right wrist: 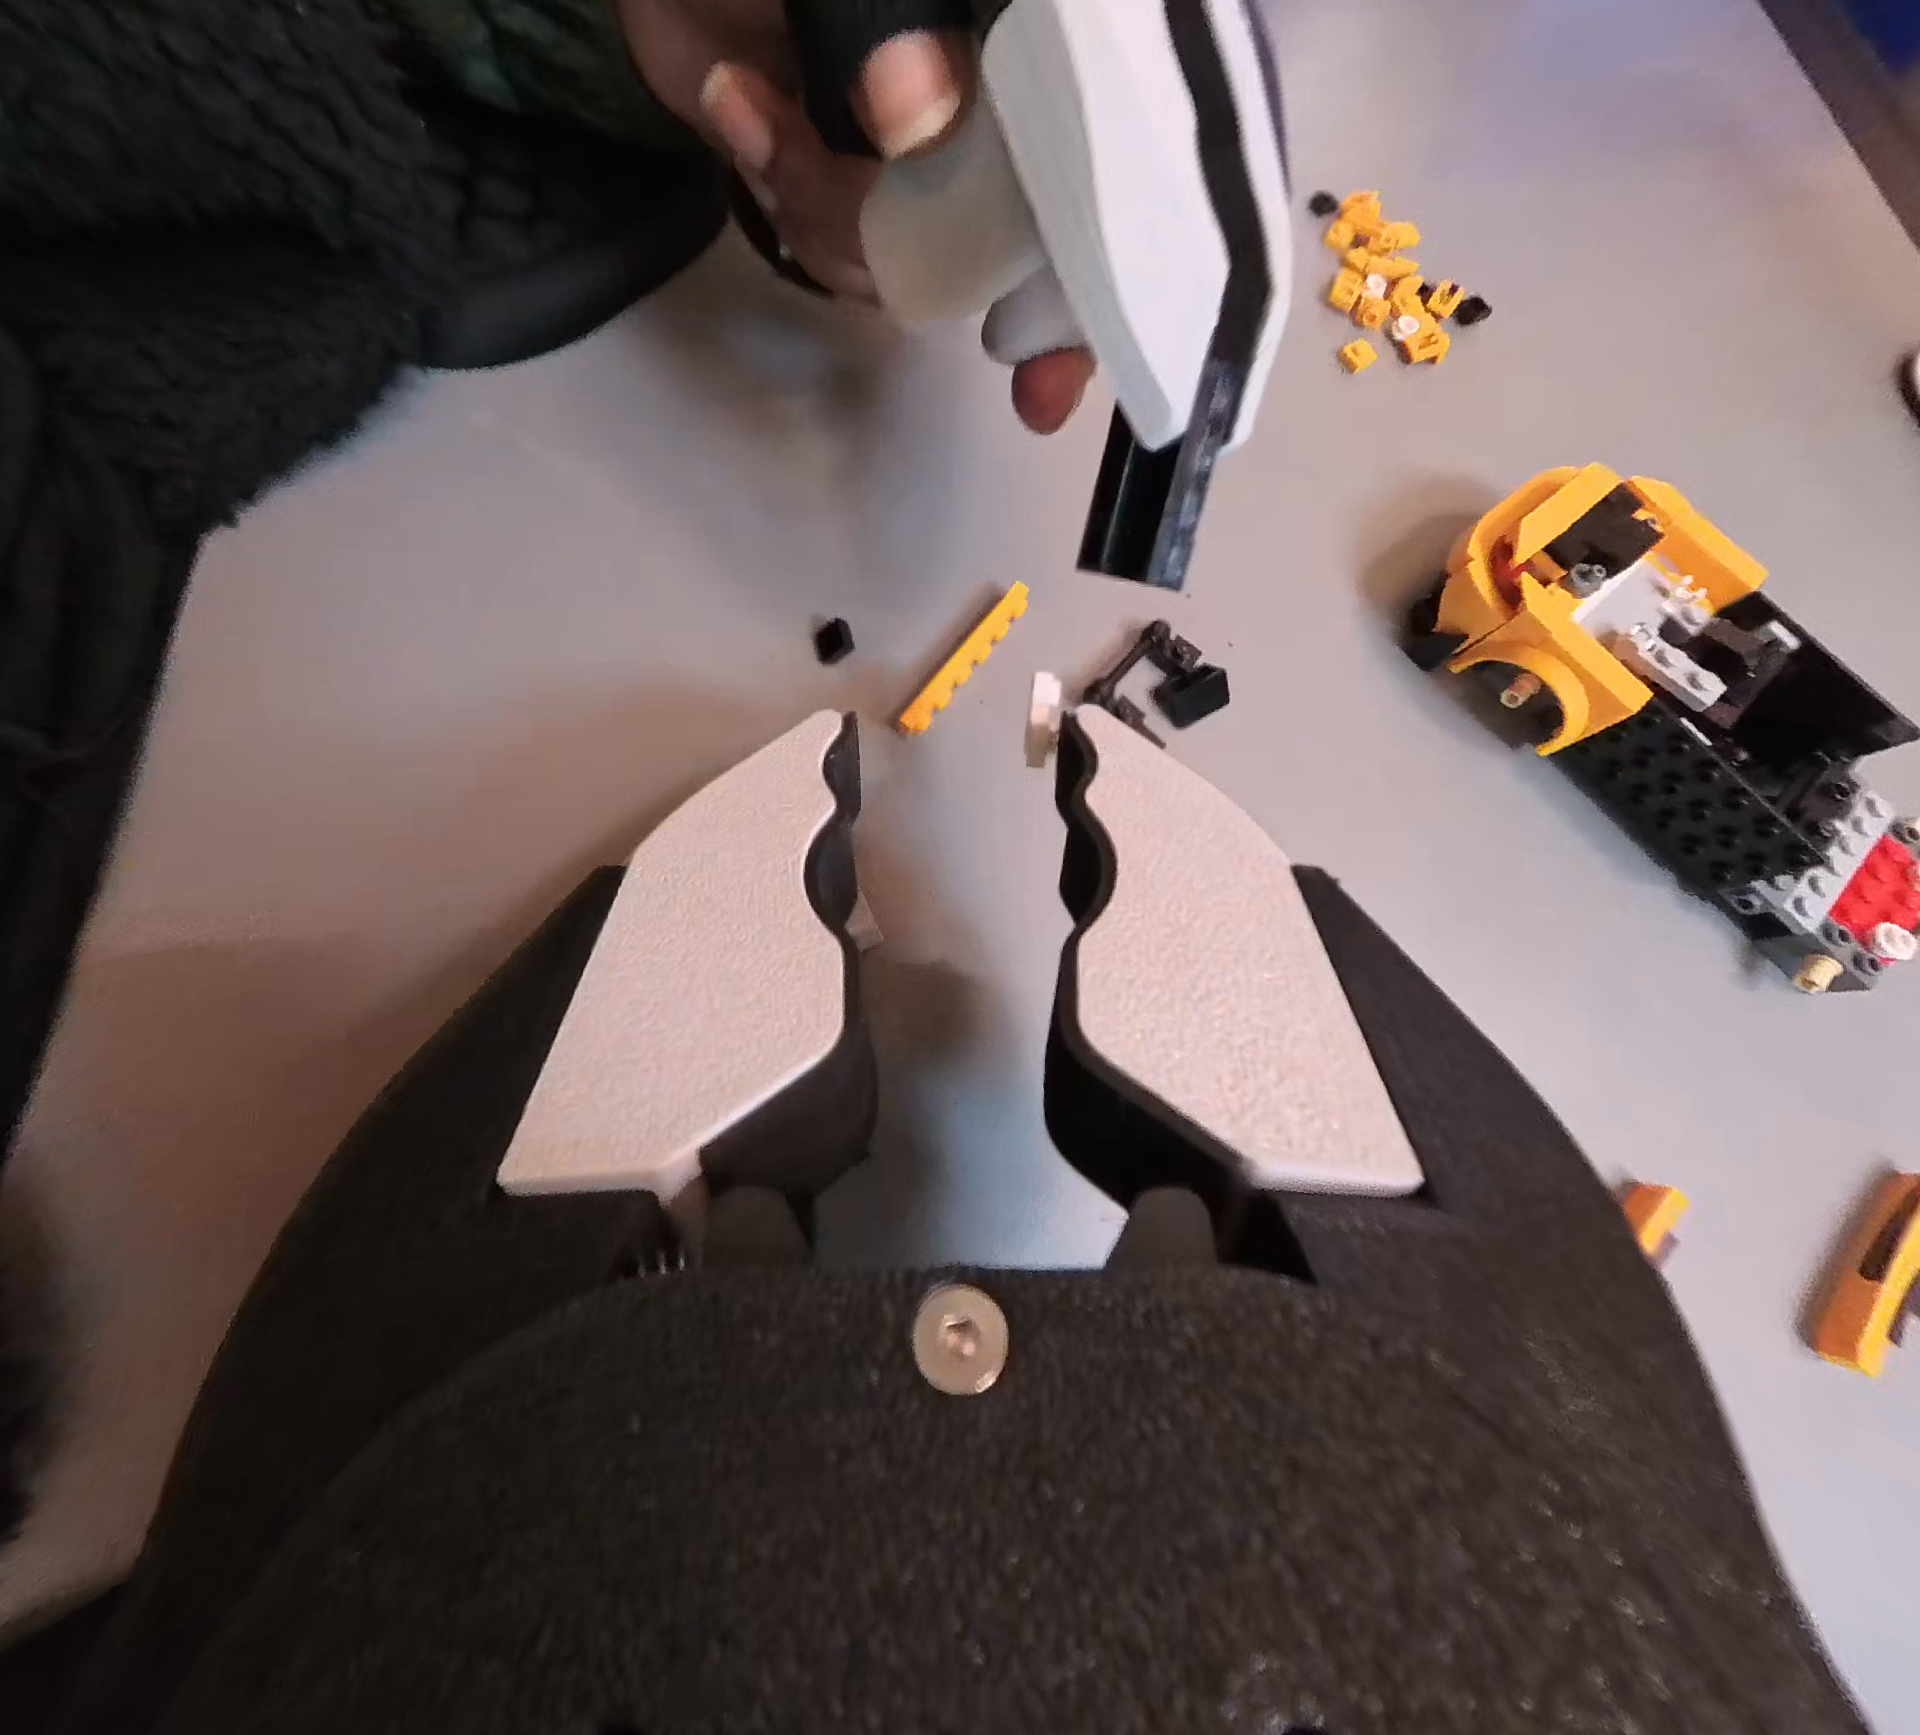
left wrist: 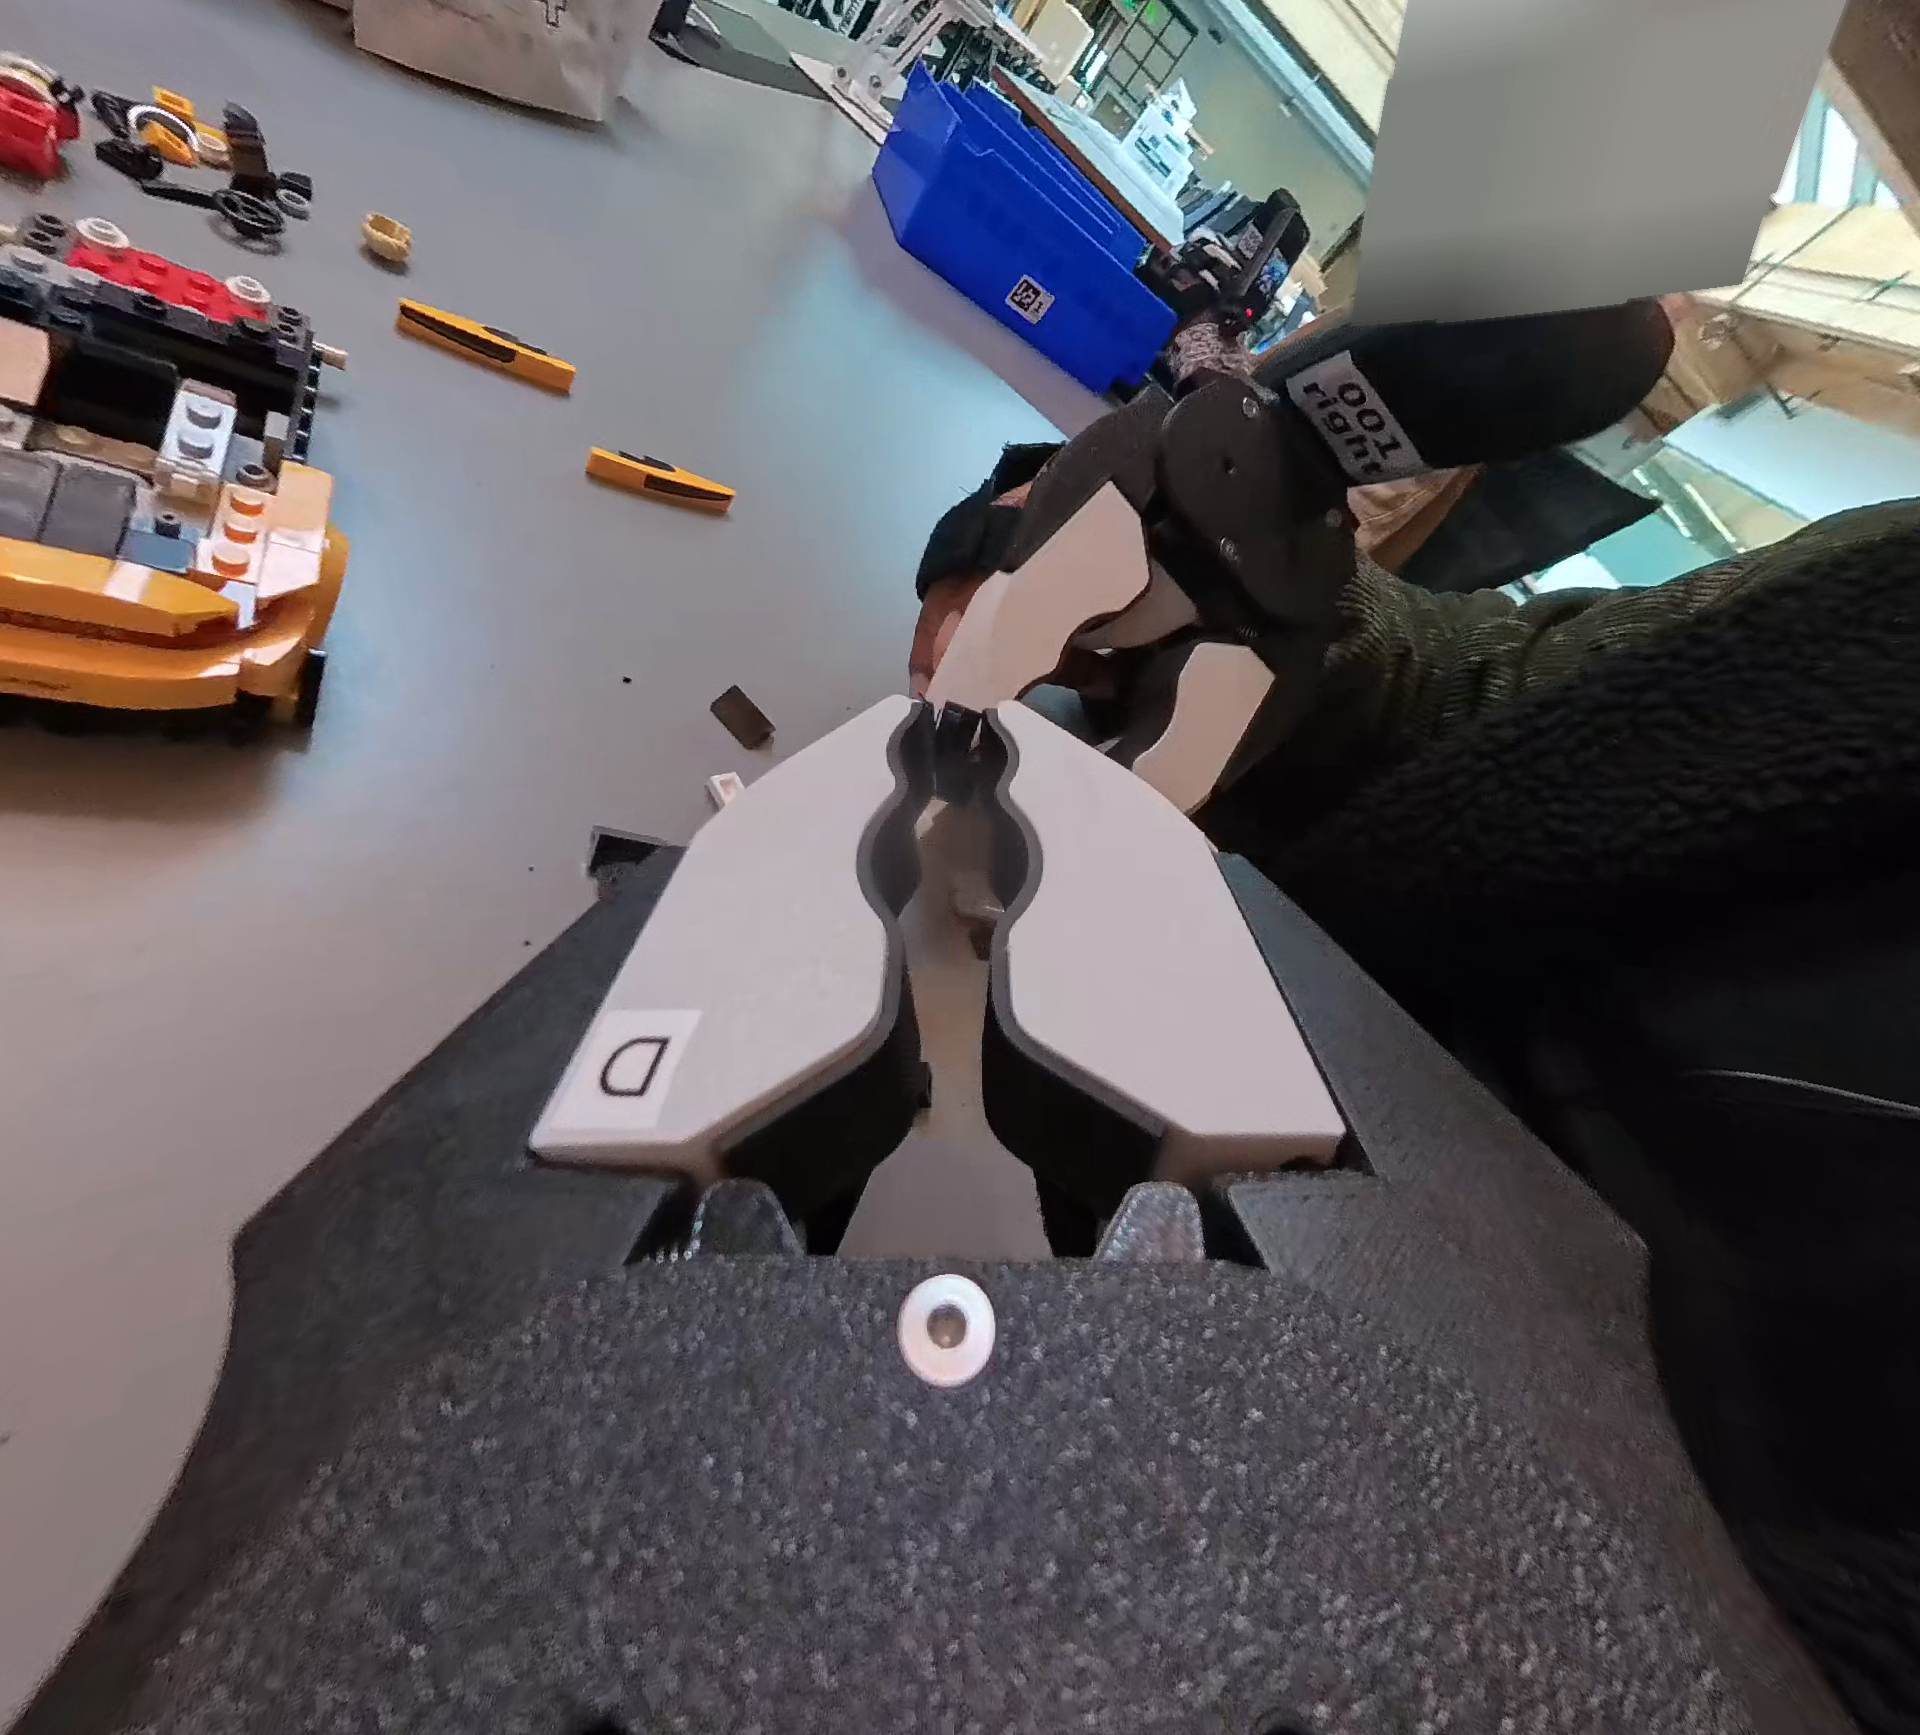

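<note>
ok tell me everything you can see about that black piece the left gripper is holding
The glossy black rectangular plastic piece looks like a smooth building-toy panel with a lengthwise fold or groove, one long edge looking scuffed grey. The left gripper has its jaws shut on one end; the rest sticks out past the fingertips, above the grey table and touching nothing else. A long orange toothed strip and small black bricks lie beneath.

The left tongs [right wrist: 1164,438] are clamped on a black piece [right wrist: 1138,511], while the right tongs [right wrist: 956,735] gape, bare.

bare table [right wrist: 582,605] left; yellow strip [right wrist: 964,659], black pieces [right wrist: 1164,677] ahead.
</note>
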`<state>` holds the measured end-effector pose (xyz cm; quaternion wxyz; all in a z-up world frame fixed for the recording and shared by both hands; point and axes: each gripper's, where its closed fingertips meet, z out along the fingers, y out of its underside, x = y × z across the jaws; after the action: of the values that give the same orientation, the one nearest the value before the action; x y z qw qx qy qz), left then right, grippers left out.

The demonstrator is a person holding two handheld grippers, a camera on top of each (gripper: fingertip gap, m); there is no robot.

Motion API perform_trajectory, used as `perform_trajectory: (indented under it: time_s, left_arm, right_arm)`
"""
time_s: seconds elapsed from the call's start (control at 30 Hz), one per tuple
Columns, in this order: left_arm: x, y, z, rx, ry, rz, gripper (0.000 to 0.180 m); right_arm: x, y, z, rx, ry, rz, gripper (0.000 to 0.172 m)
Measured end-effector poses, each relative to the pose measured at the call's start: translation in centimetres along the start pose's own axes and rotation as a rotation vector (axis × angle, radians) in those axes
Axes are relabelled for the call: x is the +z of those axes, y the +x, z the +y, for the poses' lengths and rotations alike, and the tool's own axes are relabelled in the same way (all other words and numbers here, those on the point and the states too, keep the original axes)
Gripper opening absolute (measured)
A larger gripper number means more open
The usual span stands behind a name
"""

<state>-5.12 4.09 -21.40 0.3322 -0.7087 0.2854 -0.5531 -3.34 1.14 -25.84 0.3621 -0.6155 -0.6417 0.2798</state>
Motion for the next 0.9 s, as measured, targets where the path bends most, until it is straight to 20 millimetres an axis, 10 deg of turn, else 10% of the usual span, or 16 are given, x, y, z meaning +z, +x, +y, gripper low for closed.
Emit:
perform_trajectory:
  time_s: [0.03, 0.5, 0.9]
  left_arm:
    - [0.1, 0.0, 0.1, -0.009, 0.000, 0.007, 0.008]
    - [1.2, 2.6, 1.3, 0.191, -0.054, 0.080, 0.008]
    - [0.9, 3.1, -0.2, 0.146, 0.042, 0.106, 0.010]
  right_arm:
    - [-0.2, 0.0, -0.5, 0.022, 0.032, -0.010, 0.037]
    - [-1.9, 0.7, -3.3, 0.107, 0.223, 0.000, 0.010]
    - [-3.7, 2.1, -5.8, -0.462, 0.229, 0.503, 0.006]
